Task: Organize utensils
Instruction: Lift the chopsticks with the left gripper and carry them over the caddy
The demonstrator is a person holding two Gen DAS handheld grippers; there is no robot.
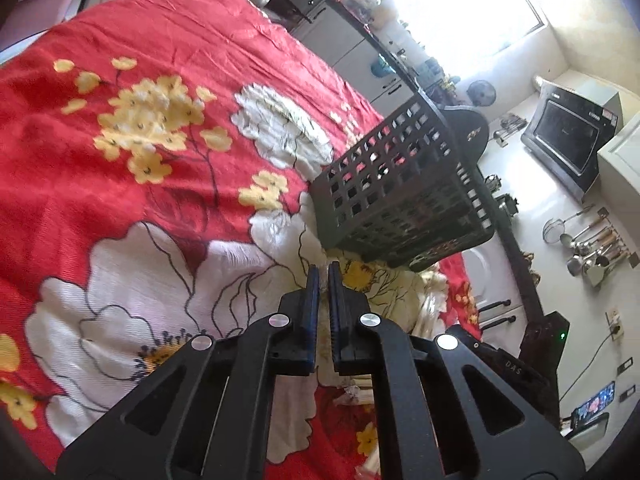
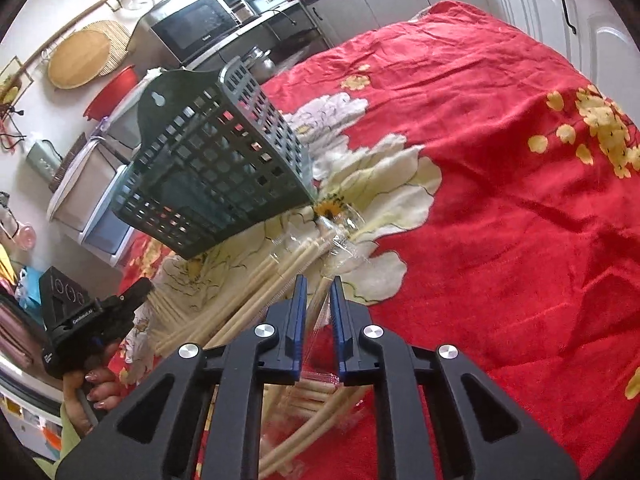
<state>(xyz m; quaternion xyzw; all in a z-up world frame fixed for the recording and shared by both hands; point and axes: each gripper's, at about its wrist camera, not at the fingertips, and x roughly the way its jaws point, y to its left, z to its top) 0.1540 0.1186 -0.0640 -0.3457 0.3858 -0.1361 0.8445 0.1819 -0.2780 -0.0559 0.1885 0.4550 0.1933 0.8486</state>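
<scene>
A dark perforated utensil basket (image 1: 400,184) stands on the red floral cloth (image 1: 160,40); it also shows in the right wrist view (image 2: 216,164). Several pale wrapped chopsticks (image 2: 256,280) lie in a loose pile just below the basket. My right gripper (image 2: 318,284) is nearly shut over the pile, and a clear-wrapped stick runs between its fingers. My left gripper (image 1: 323,270) is shut and empty, a short way in front of the basket. The left gripper body (image 2: 88,320) shows at the left of the right wrist view.
The cloth (image 2: 500,200) covers the whole table. Kitchen counter, cabinets, a microwave (image 2: 192,28) and hanging ladles (image 1: 588,248) lie beyond the table edge. A hand (image 2: 92,392) holds the left gripper.
</scene>
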